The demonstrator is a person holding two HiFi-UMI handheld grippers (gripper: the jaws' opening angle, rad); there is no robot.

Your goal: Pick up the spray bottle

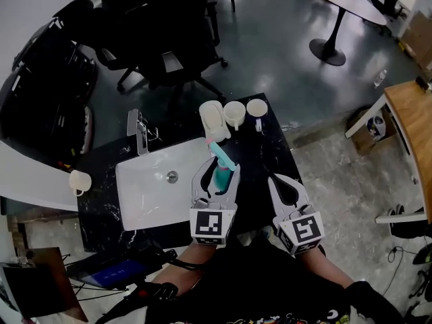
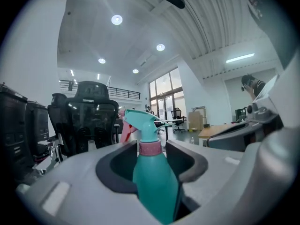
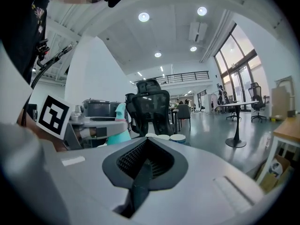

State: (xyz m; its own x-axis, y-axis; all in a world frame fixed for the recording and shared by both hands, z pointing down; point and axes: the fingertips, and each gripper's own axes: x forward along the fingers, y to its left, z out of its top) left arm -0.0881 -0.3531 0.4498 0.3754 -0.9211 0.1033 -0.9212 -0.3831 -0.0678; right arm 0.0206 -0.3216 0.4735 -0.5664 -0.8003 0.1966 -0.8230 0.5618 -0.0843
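A teal spray bottle with a pink collar stands upright between the jaws of my left gripper, which is shut on its body. In the left gripper view the spray bottle fills the middle, its nozzle pointing left and its pink trigger behind. My left gripper hugs it on both sides. My right gripper hovers to the right over the dark counter, shut and empty. The right gripper view shows its jaws pressed together and the spray bottle at the left.
A white sink basin sits left of the bottle, with a chrome tap behind it. Three cups stand at the counter's back edge, and a white mug at far left. Black office chairs stand beyond the counter.
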